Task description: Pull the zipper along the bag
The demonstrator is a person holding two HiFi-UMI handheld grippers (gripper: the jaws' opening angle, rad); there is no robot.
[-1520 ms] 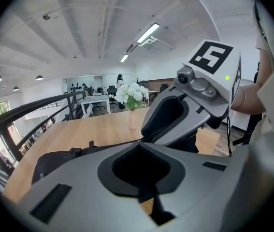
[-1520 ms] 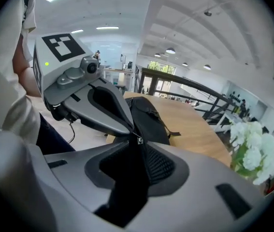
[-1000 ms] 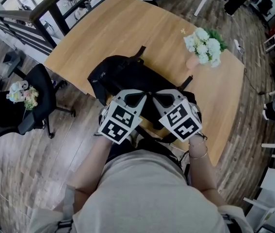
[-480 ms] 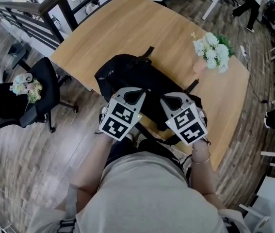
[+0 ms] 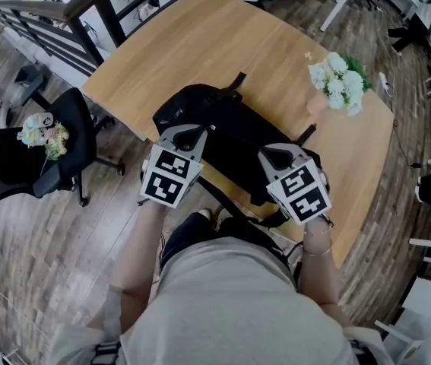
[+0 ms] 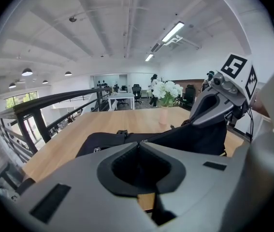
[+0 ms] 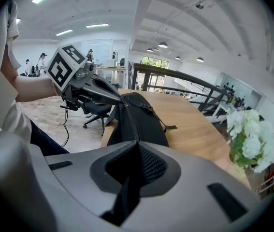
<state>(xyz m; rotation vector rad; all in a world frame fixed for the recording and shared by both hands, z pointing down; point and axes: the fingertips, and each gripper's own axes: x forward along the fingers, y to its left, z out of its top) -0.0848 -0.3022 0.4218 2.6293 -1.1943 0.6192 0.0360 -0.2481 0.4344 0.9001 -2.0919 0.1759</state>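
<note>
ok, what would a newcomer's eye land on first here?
The black bag at the near edge of the wooden table, held up between the left tongs and right tongs, both shut on it. Next come the bold black-and-white marker cubes on the two grippers in the head view, and the white flowers at the table's far right.
</note>
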